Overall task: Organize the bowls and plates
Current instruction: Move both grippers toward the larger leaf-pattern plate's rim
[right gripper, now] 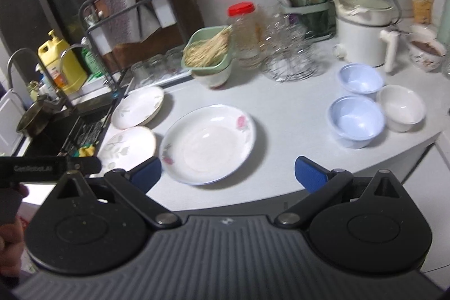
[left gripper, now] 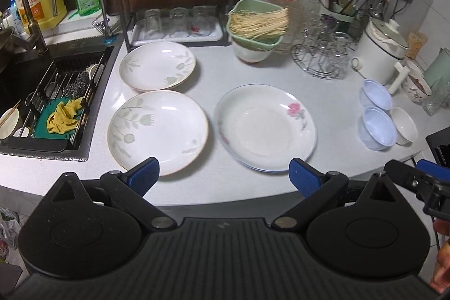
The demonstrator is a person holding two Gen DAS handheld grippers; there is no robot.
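Note:
Three plates lie on the white counter (left gripper: 213, 75): a leaf-patterned plate (left gripper: 157, 66) at the back, a second leaf-patterned plate (left gripper: 157, 131) in front of it, and a pink-flower plate (left gripper: 265, 128) (right gripper: 208, 144) to the right. Two pale blue bowls (left gripper: 377, 114) (right gripper: 357, 103) and a small white bowl (left gripper: 405, 125) (right gripper: 402, 107) sit at the right edge. My left gripper (left gripper: 223, 176) hovers open at the counter's front edge, between the front leaf plate and the flower plate. My right gripper (right gripper: 227, 173) is open too, just off the front edge, near the flower plate. Both hold nothing.
A sink (left gripper: 50, 103) with a rack and yellow cloth lies to the left. A glass rack (left gripper: 174, 24), a green basket of noodles on a bowl (left gripper: 256, 30), a wire stand (left gripper: 323, 55), a white pot (left gripper: 379, 47) and a utensil holder (left gripper: 337, 7) line the back.

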